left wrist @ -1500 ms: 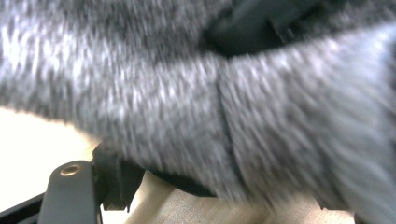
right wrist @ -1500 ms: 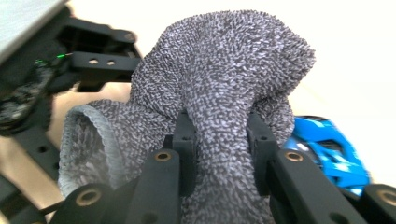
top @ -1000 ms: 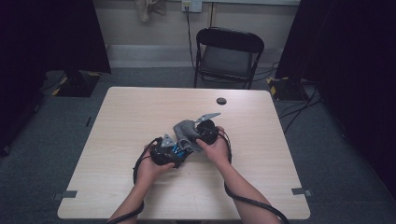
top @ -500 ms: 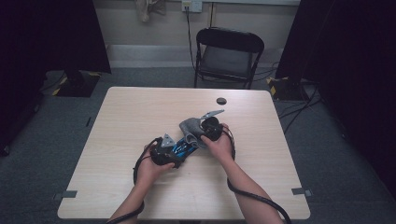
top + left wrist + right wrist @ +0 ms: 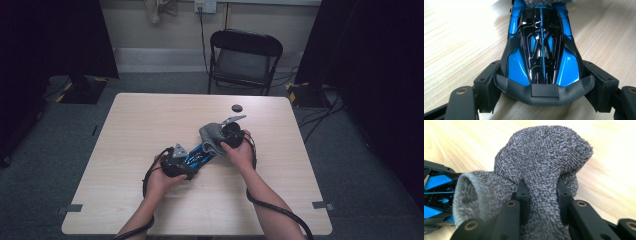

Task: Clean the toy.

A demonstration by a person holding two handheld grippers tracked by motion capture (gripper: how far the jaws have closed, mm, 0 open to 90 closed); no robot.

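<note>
Your two grippers meet at mid-surface, one on the toy car, one on the cloth.

Your left gripper point(image 5: 541, 93) has its jaws closed on either side of the blue-and-black toy car point(image 5: 541, 47), which lies on the wooden surface point(image 5: 150, 125) near its middle. Your right gripper point(image 5: 541, 195) pinches a fold of the grey cloth point(image 5: 544, 162) between its jaws; the cloth bunches over the far end of the car. A small black disc point(image 5: 236, 108) lies well apart, toward the chair point(image 5: 245, 60).
</note>
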